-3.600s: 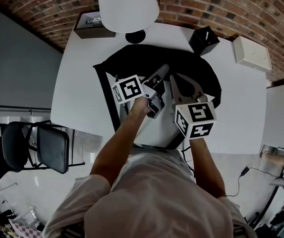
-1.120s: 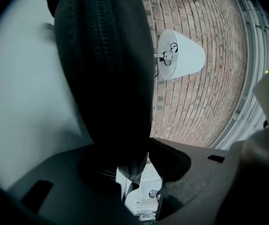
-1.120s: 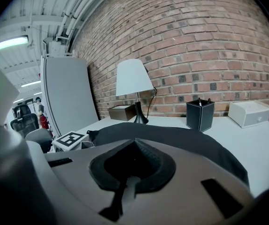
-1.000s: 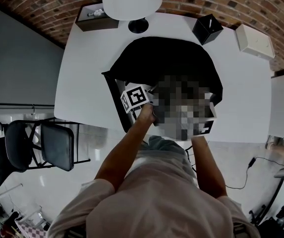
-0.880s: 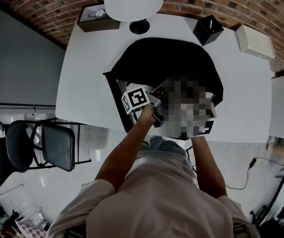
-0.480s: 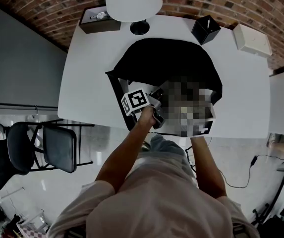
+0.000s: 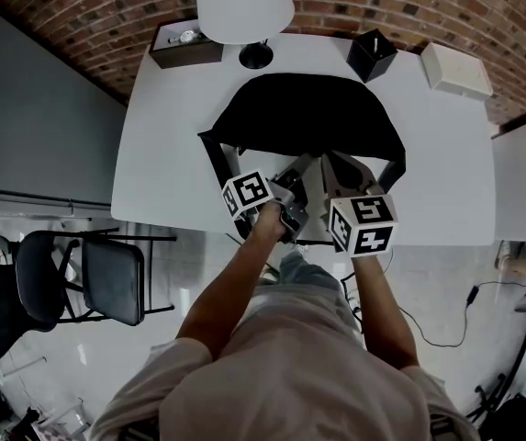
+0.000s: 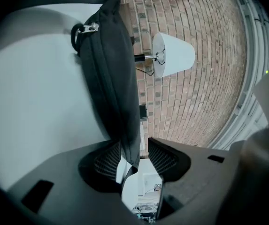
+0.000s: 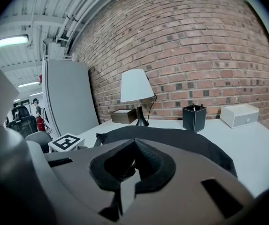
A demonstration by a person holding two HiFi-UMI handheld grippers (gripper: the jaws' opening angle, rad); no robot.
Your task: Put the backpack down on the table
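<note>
We see the black backpack [image 7: 308,113] lying flat on the white counter [image 7: 166,145]. Our left hand-held gripper [image 8: 140,150] is slightly spread, with a fold of backpack fabric loose between its jaws. Our right hand-held gripper [image 9: 134,144] is pressed together at the backpack's near edge.
</note>
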